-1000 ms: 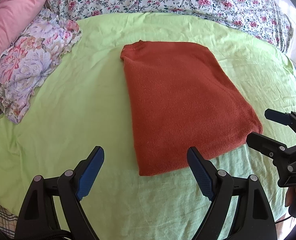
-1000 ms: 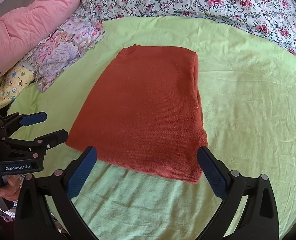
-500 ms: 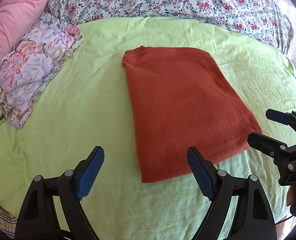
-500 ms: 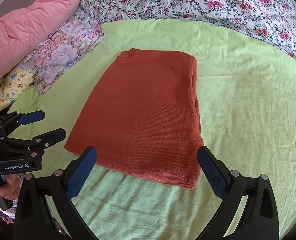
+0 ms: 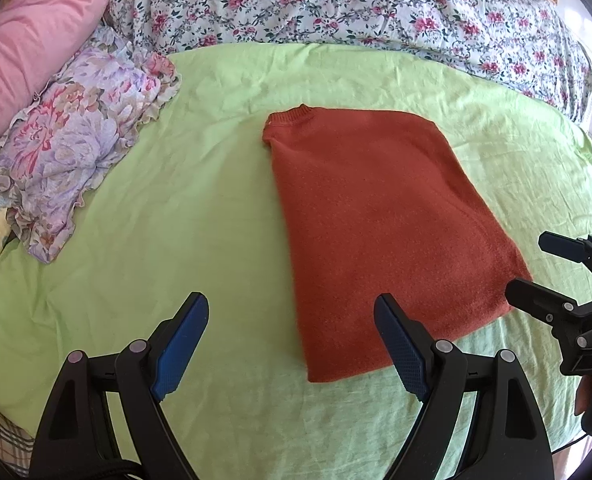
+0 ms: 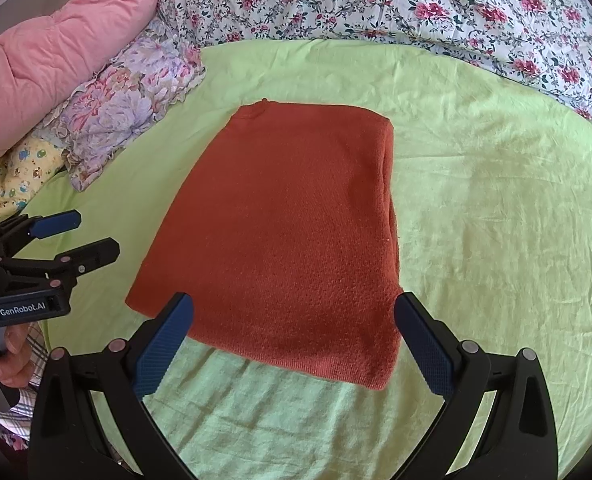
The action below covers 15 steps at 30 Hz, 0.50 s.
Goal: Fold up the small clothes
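Green bedsheet (image 5: 183,216) spread over a bed, floral quilt (image 5: 336,4) along the top of the frame, frilled pillow (image 5: 75,136) at upper left. Rust-red knit sweater (image 6: 287,232), folded to a rectangle, lies flat at centre frame. Left gripper (image 5: 291,344) and right gripper (image 6: 291,340) hover at its near hem, jaws spread wide, empty. Likely soft, light and limp; best pinched at the near corners, through all layers.

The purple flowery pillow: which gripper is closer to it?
Left. The left gripper hovers open off the rust sweater's near left corner, on the purple floral pillow's side. The right gripper hovers open over the sweater's near edge, farther away.
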Each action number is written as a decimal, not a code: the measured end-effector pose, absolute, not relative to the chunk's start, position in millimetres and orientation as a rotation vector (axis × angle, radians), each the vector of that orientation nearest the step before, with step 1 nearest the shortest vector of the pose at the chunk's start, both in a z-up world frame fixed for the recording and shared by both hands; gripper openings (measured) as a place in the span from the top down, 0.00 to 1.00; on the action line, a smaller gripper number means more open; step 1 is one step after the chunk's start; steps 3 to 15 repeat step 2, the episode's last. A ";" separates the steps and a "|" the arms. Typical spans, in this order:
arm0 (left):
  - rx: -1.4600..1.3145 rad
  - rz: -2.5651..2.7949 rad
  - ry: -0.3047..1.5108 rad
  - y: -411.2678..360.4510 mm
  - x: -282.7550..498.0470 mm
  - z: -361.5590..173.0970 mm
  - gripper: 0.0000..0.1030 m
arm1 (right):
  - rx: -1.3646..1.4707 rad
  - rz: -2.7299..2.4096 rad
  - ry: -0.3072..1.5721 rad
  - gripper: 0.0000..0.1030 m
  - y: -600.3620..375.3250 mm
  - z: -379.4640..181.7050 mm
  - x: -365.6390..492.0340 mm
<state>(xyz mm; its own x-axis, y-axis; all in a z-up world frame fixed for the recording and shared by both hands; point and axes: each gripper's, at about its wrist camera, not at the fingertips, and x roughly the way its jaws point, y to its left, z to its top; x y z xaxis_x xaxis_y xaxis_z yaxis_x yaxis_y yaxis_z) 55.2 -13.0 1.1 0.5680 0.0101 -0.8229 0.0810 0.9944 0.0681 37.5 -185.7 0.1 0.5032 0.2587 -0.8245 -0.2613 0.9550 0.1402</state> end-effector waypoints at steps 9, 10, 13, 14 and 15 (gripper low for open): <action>0.096 -0.036 0.974 -9.8 55.9 -1.1 0.17 | -0.005 0.313 0.996 0.03 -184.1 -0.1 39.5; 0.096 -0.036 0.974 -9.8 55.9 -1.1 0.17 | -0.005 0.313 0.996 0.03 -184.1 -0.1 39.5; 0.096 -0.036 0.974 -9.8 55.9 -1.1 0.17 | -0.005 0.313 0.996 0.03 -184.1 -0.1 39.5; 0.096 -0.036 0.974 -9.8 55.9 -1.1 0.17 | -0.005 0.313 0.996 0.03 -184.1 -0.1 39.5; 0.096 -0.036 0.974 -9.8 55.9 -1.1 0.17 | -0.005 0.313 0.996 0.03 -184.1 -0.1 39.5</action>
